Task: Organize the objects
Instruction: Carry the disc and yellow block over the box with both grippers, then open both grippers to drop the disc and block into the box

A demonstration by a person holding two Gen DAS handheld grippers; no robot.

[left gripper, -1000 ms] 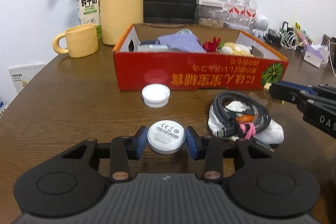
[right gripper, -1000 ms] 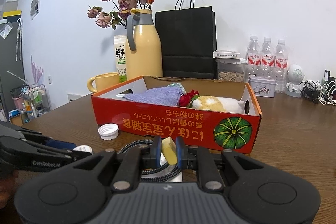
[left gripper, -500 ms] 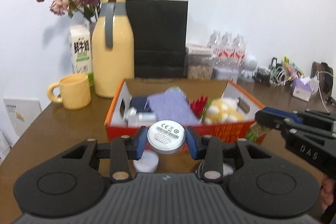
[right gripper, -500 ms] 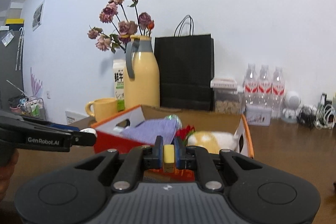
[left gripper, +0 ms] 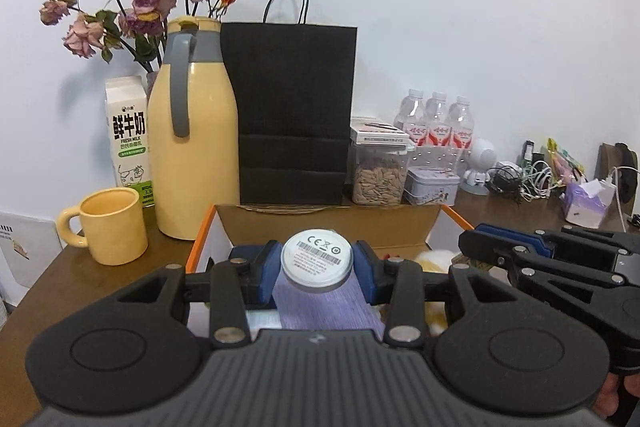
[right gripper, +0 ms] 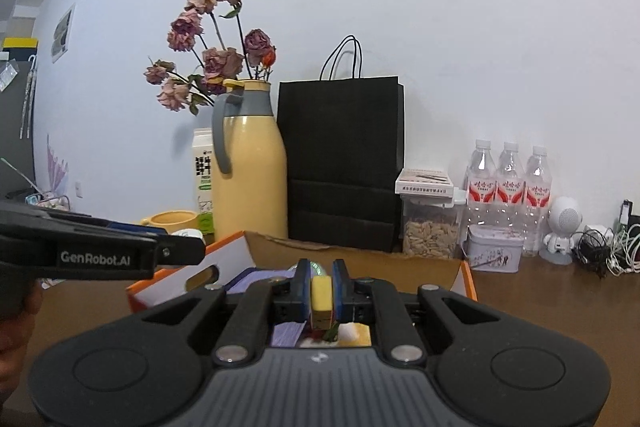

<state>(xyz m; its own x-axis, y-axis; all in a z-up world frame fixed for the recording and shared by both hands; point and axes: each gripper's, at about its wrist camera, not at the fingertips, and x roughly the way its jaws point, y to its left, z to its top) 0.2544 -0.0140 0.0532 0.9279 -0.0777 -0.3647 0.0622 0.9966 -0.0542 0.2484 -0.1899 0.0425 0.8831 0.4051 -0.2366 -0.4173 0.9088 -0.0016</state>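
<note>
My left gripper (left gripper: pixel 317 262) is shut on a round white disc (left gripper: pixel 317 260) with a barcode label and holds it above the open red cardboard box (left gripper: pixel 328 223). Below it in the box lies a purple cloth (left gripper: pixel 320 311). My right gripper (right gripper: pixel 321 283) is shut on a small yellow block (right gripper: pixel 321 293), also above the box (right gripper: pixel 352 251). The right gripper shows at the right edge of the left wrist view (left gripper: pixel 472 241); the left gripper shows at the left of the right wrist view (right gripper: pixel 188 251).
Behind the box stand a yellow thermos jug (left gripper: pixel 194 155), a black paper bag (left gripper: pixel 294 115), a milk carton (left gripper: pixel 128 143), a yellow mug (left gripper: pixel 110 225), a seed jar (left gripper: pixel 378 175), a tin (left gripper: pixel 430 185) and water bottles (left gripper: pixel 436 123). Cables and a tissue pack (left gripper: pixel 586 203) lie at right.
Both grippers have risen from table level and moved forward over the box, each still holding its object. The white cap and cable bundle on the table have dropped out of view.
</note>
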